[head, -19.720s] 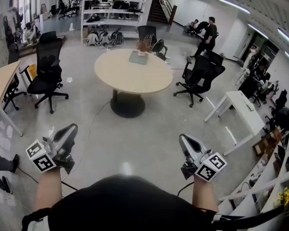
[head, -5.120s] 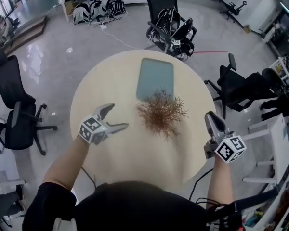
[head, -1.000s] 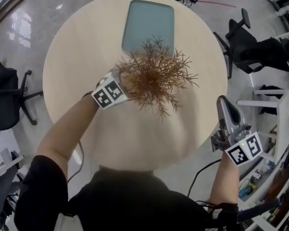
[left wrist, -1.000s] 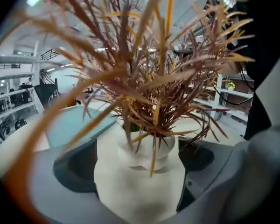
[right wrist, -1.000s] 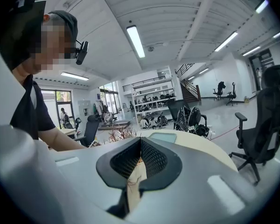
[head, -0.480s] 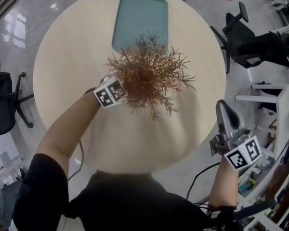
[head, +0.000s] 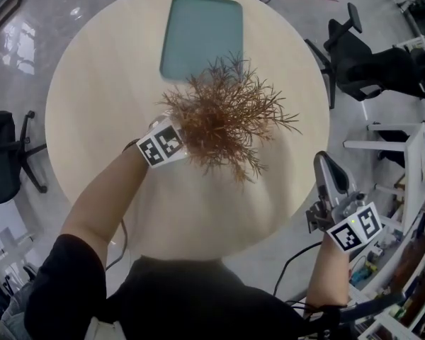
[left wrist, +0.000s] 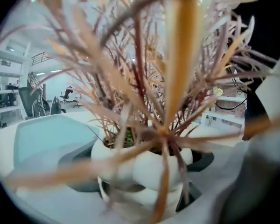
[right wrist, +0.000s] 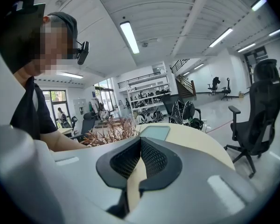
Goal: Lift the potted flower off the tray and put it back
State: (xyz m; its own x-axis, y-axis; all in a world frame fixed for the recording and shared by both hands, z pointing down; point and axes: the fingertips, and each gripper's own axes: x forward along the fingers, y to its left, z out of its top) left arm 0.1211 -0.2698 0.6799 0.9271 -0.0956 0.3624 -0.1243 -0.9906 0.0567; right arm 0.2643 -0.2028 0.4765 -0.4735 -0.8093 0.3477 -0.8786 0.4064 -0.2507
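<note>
The left tongs (left wrist: 140, 181) are clamped on the white pot (left wrist: 154, 164) of the flower (head: 227, 122). Its brown sprigs spread over the middle of the counter (head: 92, 83), just nearside of the tray (head: 202, 34), which lies toward the far edge. Whether the pot touches the counter cannot be told. The right tongs (right wrist: 136, 161) are pressed together on nothing, just off the counter's right edge.

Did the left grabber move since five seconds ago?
Yes. The left gripper slid right across the table, toward the tray's near end, and its jaws now sit around the potted flower.
</note>
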